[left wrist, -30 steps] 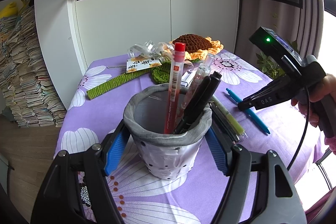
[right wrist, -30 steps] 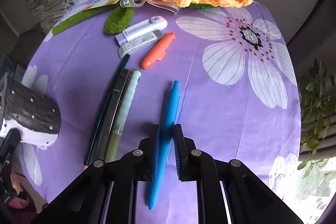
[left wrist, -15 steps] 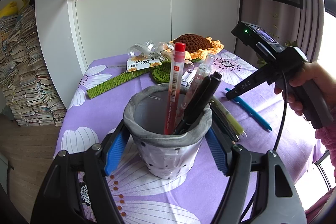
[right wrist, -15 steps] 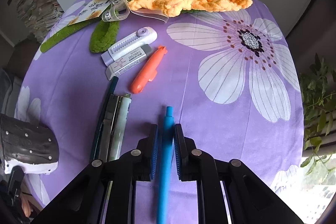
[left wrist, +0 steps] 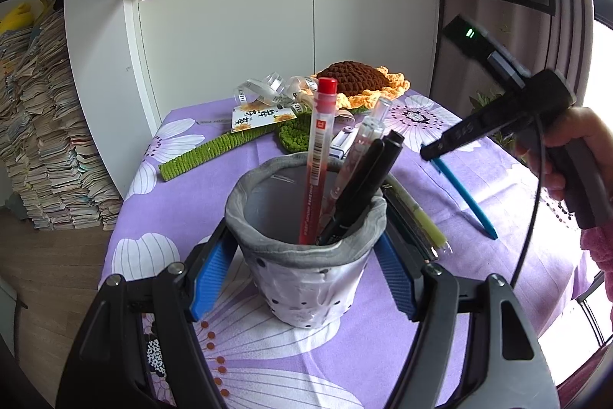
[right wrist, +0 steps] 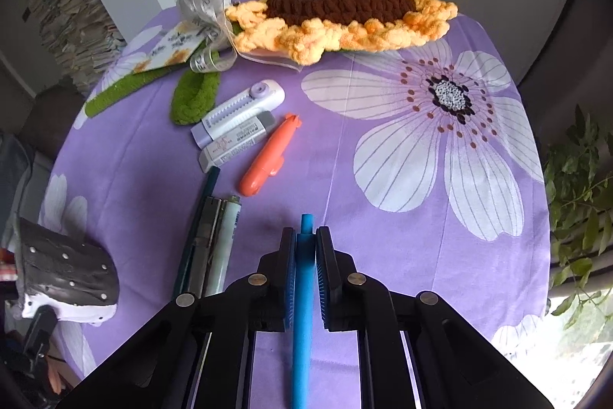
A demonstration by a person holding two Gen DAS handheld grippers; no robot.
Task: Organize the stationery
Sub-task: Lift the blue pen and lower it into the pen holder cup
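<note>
My left gripper (left wrist: 302,267) is shut on a grey and white pen pot (left wrist: 302,275) that stands on the purple flowered tablecloth (right wrist: 383,217). The pot holds a red pen (left wrist: 320,148), a clear pen and black markers. My right gripper (right wrist: 305,248) is shut on a blue pen (right wrist: 302,313), gripping it near its top end. In the left wrist view the right gripper (left wrist: 429,154) holds the blue pen (left wrist: 463,198) with its upper end raised and its tip low by the cloth.
Several dark and pale green pens (right wrist: 210,244) lie beside the pot (right wrist: 65,271). An orange cutter (right wrist: 270,156), a grey eraser (right wrist: 235,144) and a lilac correction tape (right wrist: 239,108) lie further back. A crochet sunflower (right wrist: 341,10) fills the far edge.
My right gripper has slid up the blue pen toward its top end and tilted that end up off the cloth. The left gripper and pot have not moved.
</note>
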